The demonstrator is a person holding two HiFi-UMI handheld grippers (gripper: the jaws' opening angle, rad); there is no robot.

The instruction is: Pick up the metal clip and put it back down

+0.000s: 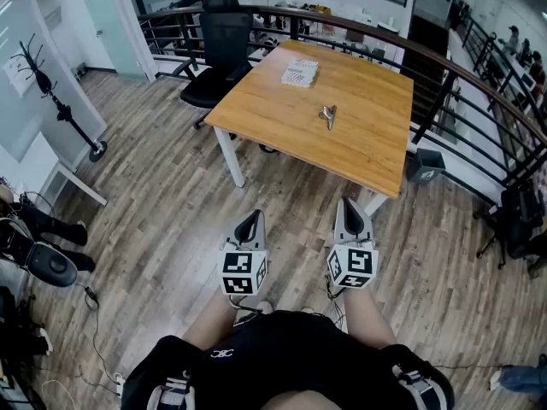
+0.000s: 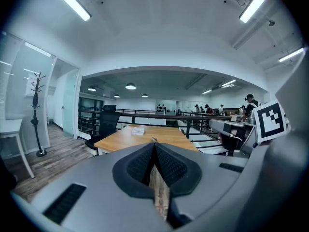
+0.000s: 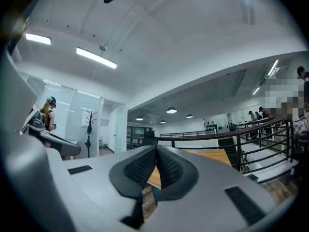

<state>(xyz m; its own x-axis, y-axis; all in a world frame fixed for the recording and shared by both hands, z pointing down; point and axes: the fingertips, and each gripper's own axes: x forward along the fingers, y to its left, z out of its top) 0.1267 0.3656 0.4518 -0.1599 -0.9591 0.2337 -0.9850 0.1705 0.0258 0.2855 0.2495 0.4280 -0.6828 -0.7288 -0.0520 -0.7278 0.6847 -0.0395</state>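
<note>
1. The grey left gripper point(image 1: 253, 219) and the grey right gripper point(image 1: 349, 205) hang side by side above the plank floor, both with jaws clenched on nothing.
2. The small silver metal clip point(image 1: 328, 115) lies mid-top on the light wooden table point(image 1: 359, 148), well apart from both grippers. Its long axis runs roughly near-to-far.
3. A white paper stack point(image 1: 300, 73) lies beyond the clip.

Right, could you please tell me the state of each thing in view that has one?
metal clip: lying on the table, untouched.
left claw: shut, empty, held short of the table.
right claw: shut, empty, held short of the table.
paper stack: lying flat on the table, beyond the clip.
office chair: unoccupied, at the table's far left corner.
</note>
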